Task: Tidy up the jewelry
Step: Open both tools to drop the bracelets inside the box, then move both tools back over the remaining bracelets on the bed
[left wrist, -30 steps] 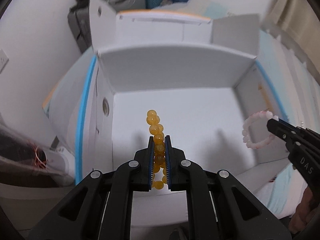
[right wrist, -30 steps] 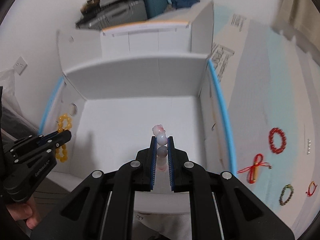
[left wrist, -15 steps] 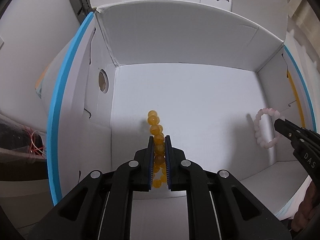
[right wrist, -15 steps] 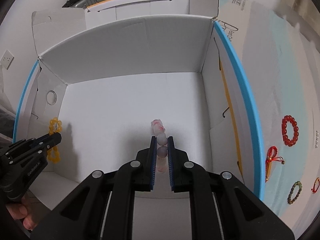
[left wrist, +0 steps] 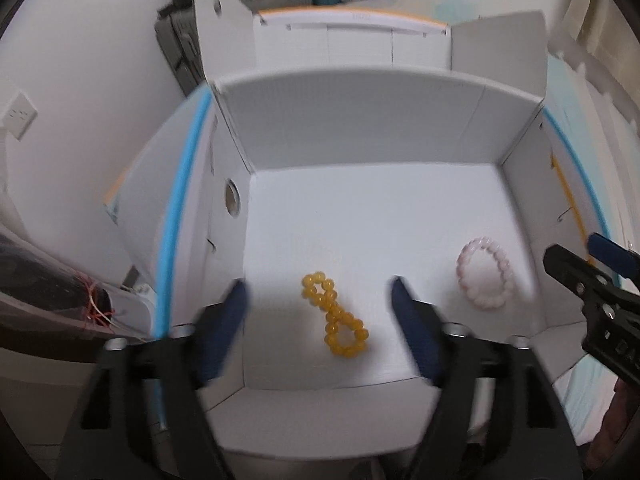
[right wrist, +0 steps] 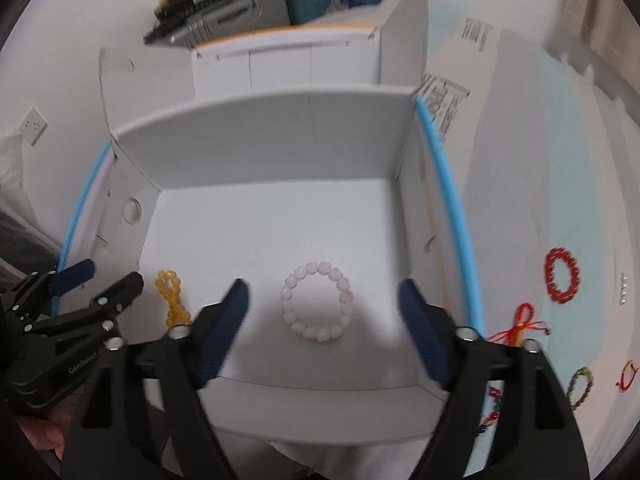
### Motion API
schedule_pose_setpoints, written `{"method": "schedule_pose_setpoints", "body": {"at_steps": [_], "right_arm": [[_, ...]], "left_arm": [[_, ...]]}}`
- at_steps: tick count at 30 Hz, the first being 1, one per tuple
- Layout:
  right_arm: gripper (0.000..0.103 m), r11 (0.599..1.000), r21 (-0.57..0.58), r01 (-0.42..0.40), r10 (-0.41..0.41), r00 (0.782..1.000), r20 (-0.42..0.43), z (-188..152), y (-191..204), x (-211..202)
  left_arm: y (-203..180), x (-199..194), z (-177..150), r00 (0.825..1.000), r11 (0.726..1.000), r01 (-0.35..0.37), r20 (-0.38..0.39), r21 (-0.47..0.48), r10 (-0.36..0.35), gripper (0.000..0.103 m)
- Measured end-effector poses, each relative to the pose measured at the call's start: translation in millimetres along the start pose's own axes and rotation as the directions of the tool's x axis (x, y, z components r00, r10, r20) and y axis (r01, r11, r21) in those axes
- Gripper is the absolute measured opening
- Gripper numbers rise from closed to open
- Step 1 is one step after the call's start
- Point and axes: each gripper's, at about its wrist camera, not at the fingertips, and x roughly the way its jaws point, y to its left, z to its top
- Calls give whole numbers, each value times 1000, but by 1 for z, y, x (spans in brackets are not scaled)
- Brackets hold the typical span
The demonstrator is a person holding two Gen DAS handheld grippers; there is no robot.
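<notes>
Looking along the left gripper [left wrist: 318,300], you find its blue-padded jaws spread wide, having just been opening, with nothing pinched between them: the yellow beaded bracelet [left wrist: 335,314], twisted into a figure of eight, lies loose on the floor of the white cardboard box with the blue-edged rim [left wrist: 360,128], below and slightly ahead of the gap between the fingers and touching neither pad. Off to that gripper's right, on the same floor and well apart from the yellow beads, rests the pale pink beaded bracelet [left wrist: 486,274], and the right gripper [left wrist: 576,258] reaches in from the right edge just past it. From the right gripper's own view its jaws have likewise just been opening and stand wide and empty, the pink bracelet lying flat as a round ring under the gap, a little ahead of the tips; the yellow one sits to its left, just beside the left gripper's fingertips [right wrist: 132,280]. Two pieces, then, seem delivered. What is left, I would judge, lies outside the box on the pale blue cloth [right wrist: 560,160] to the right gripper's right: a red beaded bracelet [right wrist: 562,280], a red cord bracelet with a gold charm [right wrist: 520,322], a green beaded bracelet [right wrist: 580,391], a thin red string bracelet [right wrist: 629,376], and some dark multicoloured beads [right wrist: 491,412] partly hidden behind the right finger.
</notes>
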Motion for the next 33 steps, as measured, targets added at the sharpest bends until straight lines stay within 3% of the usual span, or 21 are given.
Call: {"method": "schedule_pose_setpoints", "body": {"at_steps": [10, 18, 25, 33], "right_arm": [[93, 997, 43, 72, -77, 986, 145, -12, -50, -79], [94, 984, 102, 146, -165, 965, 206, -44, -111, -138], [94, 962, 198, 187, -229, 950, 211, -82, -180, -168], [94, 940, 263, 218, -269, 947, 173, -122, -236, -170]], "left_arm": [[-51, -66, -3, 989, 997, 60, 136, 42, -66, 97], [-113, -105, -23, 968, 981, 139, 189, 133, -163, 97], [-184, -124, -47, 950, 948, 194, 193, 251, -245, 97], [-252, -115, -79, 935, 897, 254, 148, 361, -324, 97]]}}
